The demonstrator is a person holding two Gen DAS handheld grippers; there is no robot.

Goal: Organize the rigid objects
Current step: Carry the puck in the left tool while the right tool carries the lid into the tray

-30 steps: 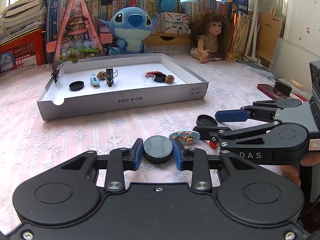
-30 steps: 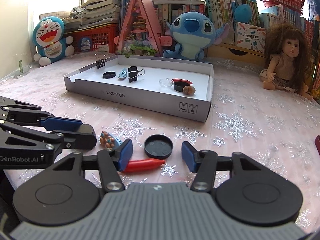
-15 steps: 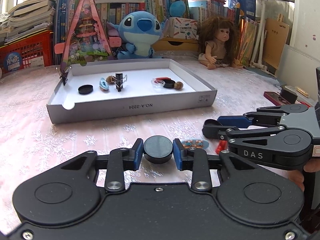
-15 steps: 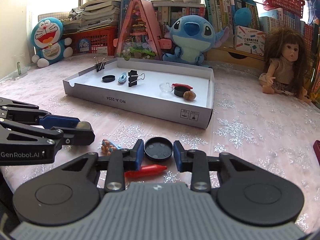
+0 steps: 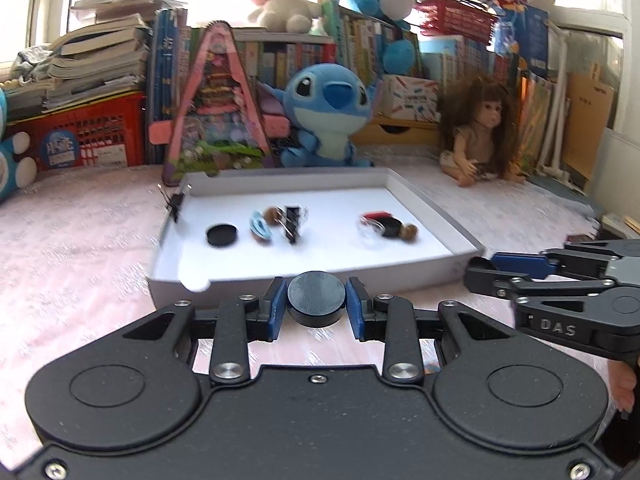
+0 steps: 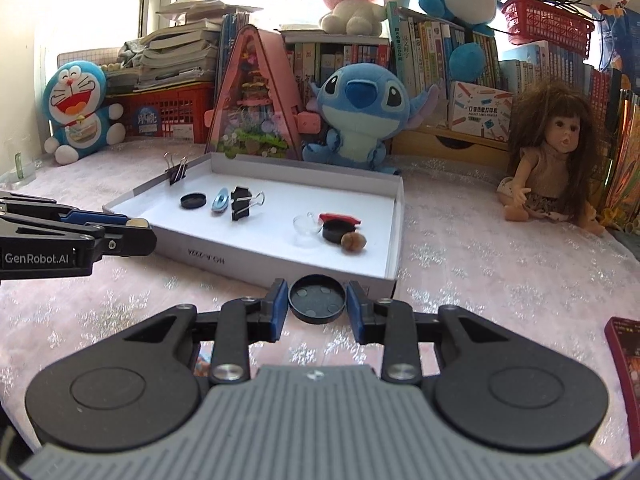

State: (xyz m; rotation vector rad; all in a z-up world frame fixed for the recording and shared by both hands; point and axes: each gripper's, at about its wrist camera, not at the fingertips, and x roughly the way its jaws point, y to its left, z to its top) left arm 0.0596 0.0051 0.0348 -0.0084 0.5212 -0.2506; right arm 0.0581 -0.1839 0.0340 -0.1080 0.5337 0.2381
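- Tray [image 5: 440, 216] is the goal of the coming move: this white shallow box lies straight ahead of both grippers, with its near wall just beyond their fingertips in both wrist views.
- The left gripper [image 5: 316, 308] is clamped on a solid black disc [image 5: 316, 294], which lies flat between the blue pads, clear of the cloth below.
- The right gripper [image 6: 317, 307] has just been closing, and now it pinches a black round cap [image 6: 317, 298]; the hollow side of the cap faces up, and the pads press on its rim from both sides.
- A disc and a cap have no long axis, so I judge that no turning of the wrists is needed; only a forward carry over the near wall and then a lowering.
- The long side of the tray runs across the view. The left gripper faces its left part and the right gripper its right corner, so each one is near to its own half.
- Inside the tray there are already a black cap [image 6: 193, 201], a pale blue piece [image 6: 221, 201], a binder clip [image 6: 244, 206], a clear small dish [image 6: 306, 226], a red and black thing [image 6: 340, 226] and a brown nut [image 6: 353, 242].
- The bare floor between these two groups and in front of them seems the safest place for setting down.
- In the way stands mainly the near wall; the grippers are also side by side, so they could touch if they go in together.
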